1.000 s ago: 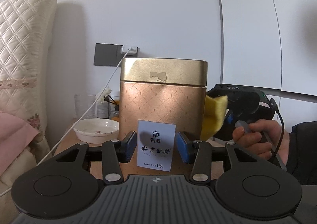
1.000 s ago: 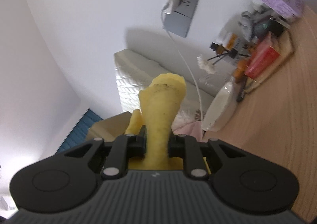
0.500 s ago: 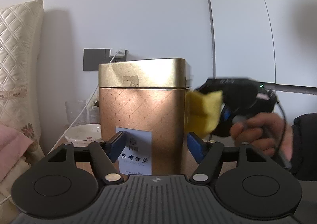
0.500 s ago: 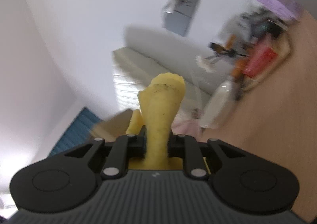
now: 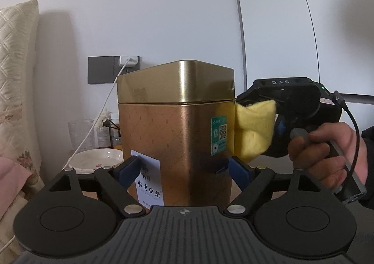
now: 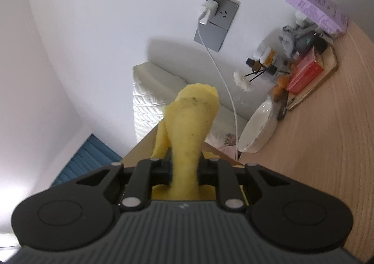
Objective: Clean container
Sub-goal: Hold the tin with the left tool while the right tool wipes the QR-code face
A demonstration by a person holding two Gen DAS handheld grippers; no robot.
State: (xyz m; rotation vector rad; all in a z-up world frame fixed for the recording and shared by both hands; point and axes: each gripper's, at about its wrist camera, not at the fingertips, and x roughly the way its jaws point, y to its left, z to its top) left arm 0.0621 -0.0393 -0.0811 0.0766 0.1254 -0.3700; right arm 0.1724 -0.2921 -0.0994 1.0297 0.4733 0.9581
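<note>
A gold and copper tea tin [image 5: 177,137] with a white label stands upright on the wooden table, one corner turned toward the left wrist view. My left gripper [image 5: 183,169] straddles its lower part; the jaws are opening, and the blue pads [image 5: 129,168] sit beside the tin without pressing on it. My right gripper [image 6: 185,165] is shut on a yellow sponge [image 6: 194,123]. In the left wrist view that sponge [image 5: 253,130] touches the tin's right side just under the lid, and a hand [image 5: 322,154] holds the right gripper [image 5: 278,112].
A white dish [image 5: 95,158], a glass [image 5: 80,133] and small bottles stand behind the tin on the left. A charger cable hangs from the wall socket [image 5: 114,69]. A tray with a red box [image 6: 306,72] and a purple box [image 6: 315,4] sit further along the table [image 6: 327,147].
My left gripper's jaws have spread from nearly together to either side of the tin, which now looks closer and shows a corner instead of its front. The sponge stays at the tin's right side.
</note>
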